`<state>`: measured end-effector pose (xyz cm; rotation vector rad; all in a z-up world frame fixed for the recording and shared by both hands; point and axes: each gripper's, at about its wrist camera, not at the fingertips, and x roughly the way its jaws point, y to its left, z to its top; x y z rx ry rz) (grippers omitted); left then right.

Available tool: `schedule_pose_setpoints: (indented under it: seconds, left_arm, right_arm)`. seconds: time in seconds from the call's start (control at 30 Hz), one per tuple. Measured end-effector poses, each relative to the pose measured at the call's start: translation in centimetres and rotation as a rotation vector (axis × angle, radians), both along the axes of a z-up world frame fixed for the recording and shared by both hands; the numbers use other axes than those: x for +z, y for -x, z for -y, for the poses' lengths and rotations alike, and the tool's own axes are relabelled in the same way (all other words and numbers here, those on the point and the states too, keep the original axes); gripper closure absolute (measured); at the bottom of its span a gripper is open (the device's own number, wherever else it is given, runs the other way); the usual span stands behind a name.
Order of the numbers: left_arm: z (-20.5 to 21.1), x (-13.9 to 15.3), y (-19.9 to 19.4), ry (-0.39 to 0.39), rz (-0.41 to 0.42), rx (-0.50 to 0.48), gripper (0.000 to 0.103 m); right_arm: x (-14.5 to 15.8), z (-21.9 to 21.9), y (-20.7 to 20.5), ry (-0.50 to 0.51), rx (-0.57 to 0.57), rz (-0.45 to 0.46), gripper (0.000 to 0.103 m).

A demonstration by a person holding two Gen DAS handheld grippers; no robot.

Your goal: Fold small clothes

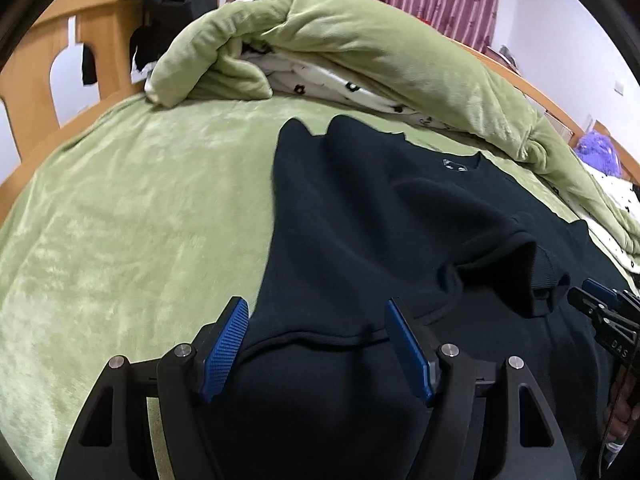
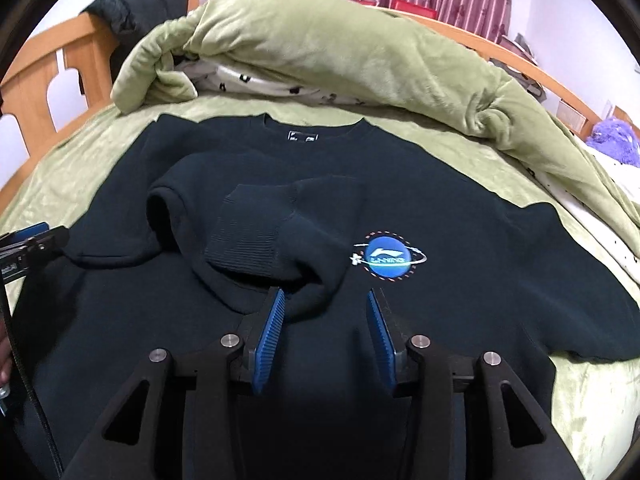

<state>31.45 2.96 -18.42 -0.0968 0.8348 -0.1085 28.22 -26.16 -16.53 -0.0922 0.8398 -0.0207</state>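
Left gripper [image 1: 316,344] apart, right gripper [image 2: 326,332] apart, nothing clamped. Sleeve cuff [image 2: 240,236] bunched mid-frame on dark sweatshirt [image 2: 480,280]; risk: pinching both layers, dragging fold askew.

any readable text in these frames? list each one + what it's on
"LI-NING", blurred and only just legible: on the round blue logo on the sweatshirt chest.
"DAS": on the right claw body, at the left wrist view's edge.
Neck label inside the collar: white marks, too small to read.
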Motion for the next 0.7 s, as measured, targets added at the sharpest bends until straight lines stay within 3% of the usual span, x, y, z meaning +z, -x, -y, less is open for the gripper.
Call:
schedule_pose_setpoints:
  seconds: [0.2,0.37,0.43,0.47,0.7]
  left_arm:
    - [-0.3,-0.8,-0.5,-0.001,-0.009,-0.002,0.034]
    - [0.4,-1.0,-0.5,-0.025,-0.002,-0.015,0.034]
    - [0.2,-1.2,-0.4,-0.019,-0.001,-0.015,0.034]
    - [0.0,-1.3,-0.5,-0.01,0.0,-0.015,0.034]
    - [-0.5,-1.7,-0.9,0.041,0.005,-0.003,0.034]
  right_arm:
    - [-1.6,-1.3,-2.5,0.097,0.036,-0.033,0.051]
    - [-3.0,-2.1,-4.3,0.135,0.056,-0.063,0.051]
    - [-3.3,-2.2,-4.7,0.125,0.061,-0.055,0.068]
    - [-3.3,-2.2,-4.9,0.112,0.063,-0.05,0.082]
    - [-1.3,4.5,-3.7,-0.118,-0.096,-0.013,0.086]
